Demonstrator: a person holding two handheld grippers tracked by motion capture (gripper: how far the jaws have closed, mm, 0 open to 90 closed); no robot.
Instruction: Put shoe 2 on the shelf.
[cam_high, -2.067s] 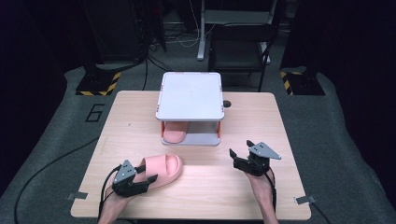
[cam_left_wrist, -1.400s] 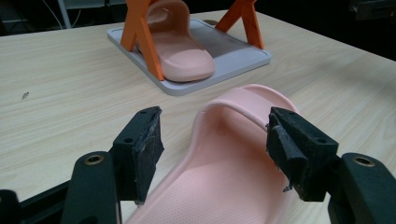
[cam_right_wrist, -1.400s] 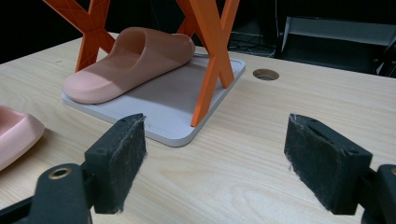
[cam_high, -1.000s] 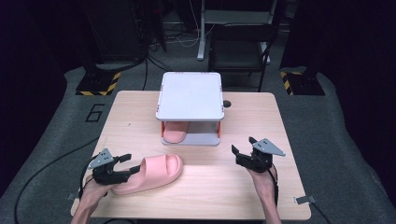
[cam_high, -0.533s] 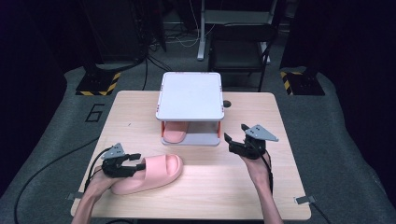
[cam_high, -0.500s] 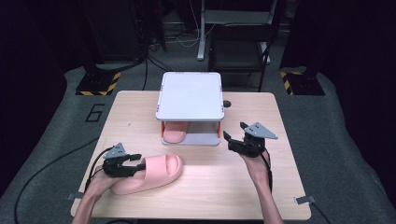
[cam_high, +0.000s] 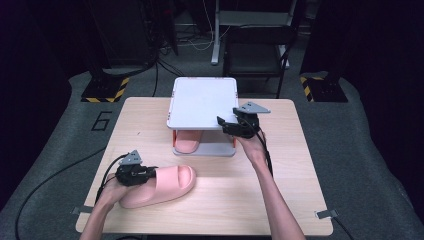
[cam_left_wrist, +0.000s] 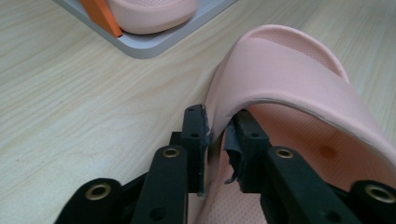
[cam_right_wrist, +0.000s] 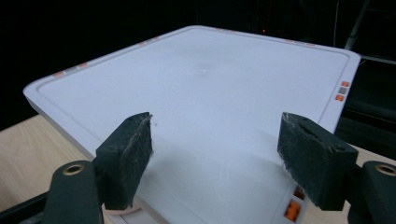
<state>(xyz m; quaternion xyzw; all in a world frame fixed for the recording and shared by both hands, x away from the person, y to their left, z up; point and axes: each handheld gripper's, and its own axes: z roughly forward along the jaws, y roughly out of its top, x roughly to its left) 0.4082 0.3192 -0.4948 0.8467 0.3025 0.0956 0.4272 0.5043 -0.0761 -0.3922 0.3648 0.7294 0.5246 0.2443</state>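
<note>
Left gripper (cam_left_wrist: 215, 140) has just closed its jaws on the strap edge of the loose pink slipper (cam_high: 160, 186) on the table (cam_high: 280, 200), so lift slowly and level toward the rack (cam_high: 202, 102), where the right gripper (cam_high: 226, 123) waits, jaws open.

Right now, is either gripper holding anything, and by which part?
The left gripper has just closed on the pink slipper, pinching the side edge of its strap. The right gripper is open above the grey shelf, holding nothing.

table (cam_high: 280, 200) – wood | on it: pink slipper (cam_high: 160, 186) – grey rack (cam_high: 204, 102)
</note>
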